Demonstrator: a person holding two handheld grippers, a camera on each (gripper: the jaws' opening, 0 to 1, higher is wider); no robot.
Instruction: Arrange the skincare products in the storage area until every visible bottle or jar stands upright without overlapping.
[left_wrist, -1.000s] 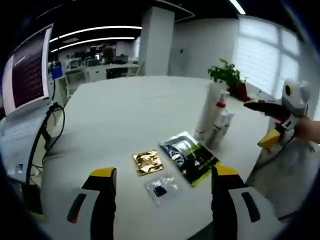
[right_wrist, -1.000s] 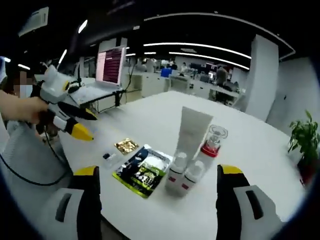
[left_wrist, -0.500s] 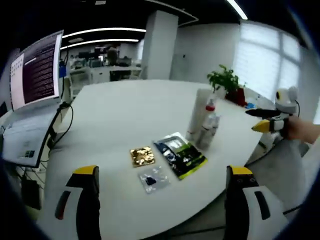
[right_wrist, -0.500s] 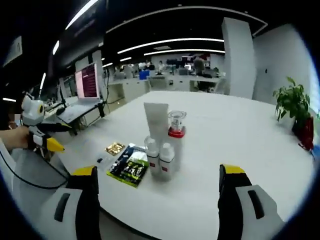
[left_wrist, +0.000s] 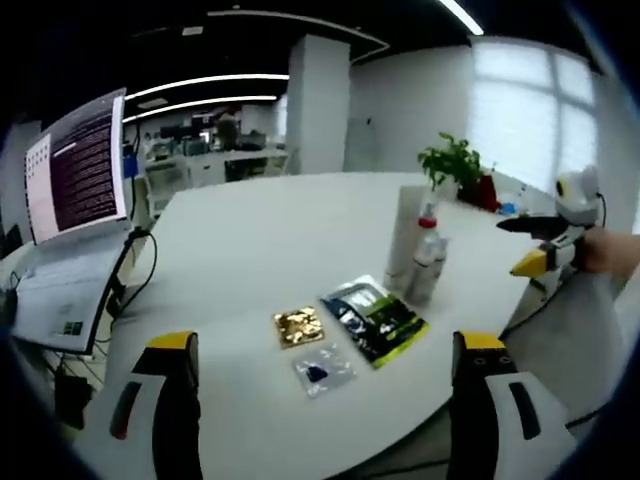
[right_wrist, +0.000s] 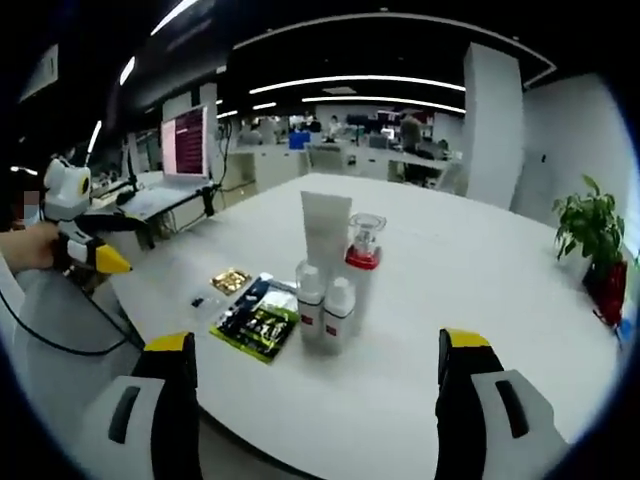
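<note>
On the round white bench (right_wrist: 480, 300) a tall white tube (right_wrist: 325, 232), a clear-capped bottle with a red collar (right_wrist: 362, 262) and two small white bottles (right_wrist: 325, 308) stand upright in a tight cluster, with a flat green-and-black sachet (right_wrist: 255, 322), a gold foil packet (left_wrist: 299, 326) and a small clear packet (left_wrist: 322, 371) lying just beside them. The left tongs (left_wrist: 325, 372) and the right tongs (right_wrist: 318, 370) are both spread wide, empty, held back from the bench's near edge. A potted green plant (right_wrist: 592, 238) sits well apart from the cluster.

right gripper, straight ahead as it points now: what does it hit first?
Most likely the two small white bottles at the front of the upright cluster, roughly centred between the open jaws of the right gripper. Bare table lies before them. Depth is unclear through the fisheye; a high path could pass over them.
</note>
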